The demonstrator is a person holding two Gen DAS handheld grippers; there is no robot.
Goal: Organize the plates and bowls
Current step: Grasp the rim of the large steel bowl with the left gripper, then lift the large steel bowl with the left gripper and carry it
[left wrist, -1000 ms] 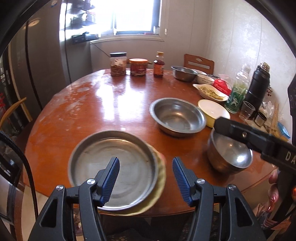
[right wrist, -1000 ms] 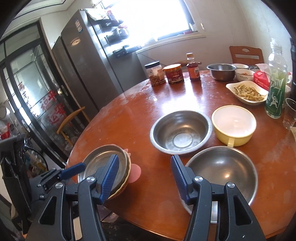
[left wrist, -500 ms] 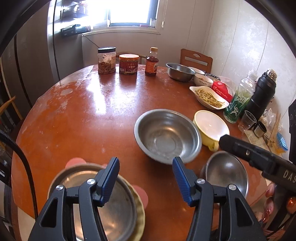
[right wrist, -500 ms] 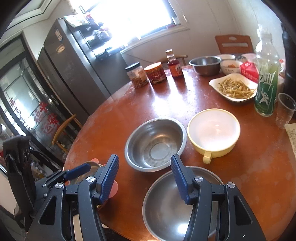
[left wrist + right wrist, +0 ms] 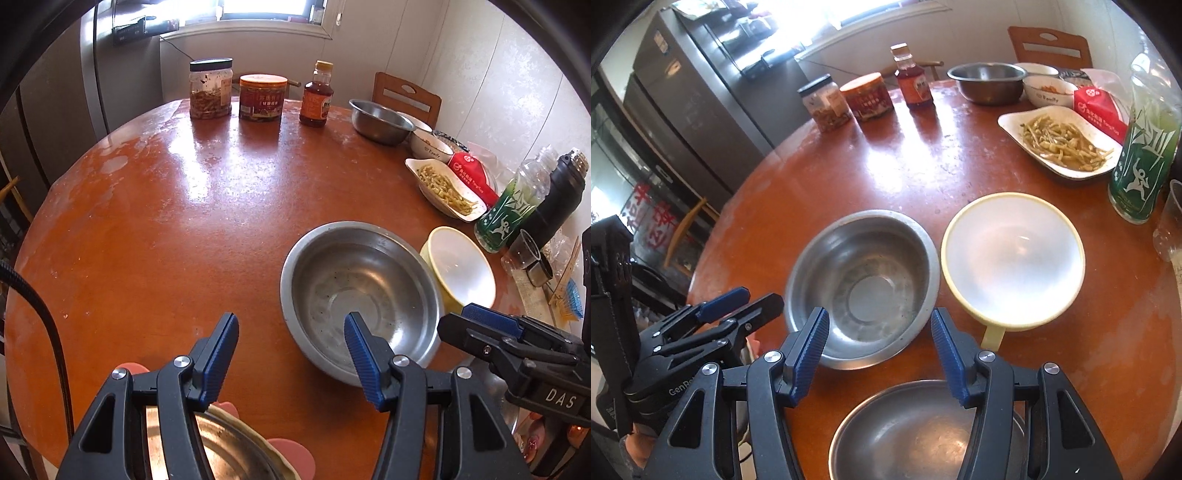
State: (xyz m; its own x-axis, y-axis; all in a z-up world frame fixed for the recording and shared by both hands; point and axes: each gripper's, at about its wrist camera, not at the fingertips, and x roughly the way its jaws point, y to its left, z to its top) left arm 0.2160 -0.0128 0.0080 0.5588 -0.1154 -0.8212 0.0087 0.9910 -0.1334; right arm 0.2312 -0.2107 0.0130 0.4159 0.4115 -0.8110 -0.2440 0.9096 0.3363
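A wide steel bowl (image 5: 360, 291) (image 5: 864, 288) stands mid-table, with a pale yellow handled bowl (image 5: 458, 269) (image 5: 1012, 258) touching its right side. My left gripper (image 5: 291, 350) (image 5: 757, 299) hovers open and empty just left of the steel bowl's near rim. Below it, at the table's near edge, a steel plate (image 5: 221, 454) rests on a yellow plate. My right gripper (image 5: 879, 350) (image 5: 461, 321) is open and empty too, above the gap between the middle steel bowl and a second steel bowl (image 5: 908, 432) closer to me.
Two jars (image 5: 210, 88) and a sauce bottle (image 5: 316, 96) line the far edge. A steel bowl (image 5: 380, 116), a small white bowl, a dish of vegetable strips (image 5: 1063, 142), a red packet, a green bottle (image 5: 1145, 147), a black flask and a cup crowd the right side.
Both grippers have moved forward over the table toward the middle steel bowl. The stacked plates have slid to the bottom of the left wrist view, and the near steel bowl now lies under the right gripper.
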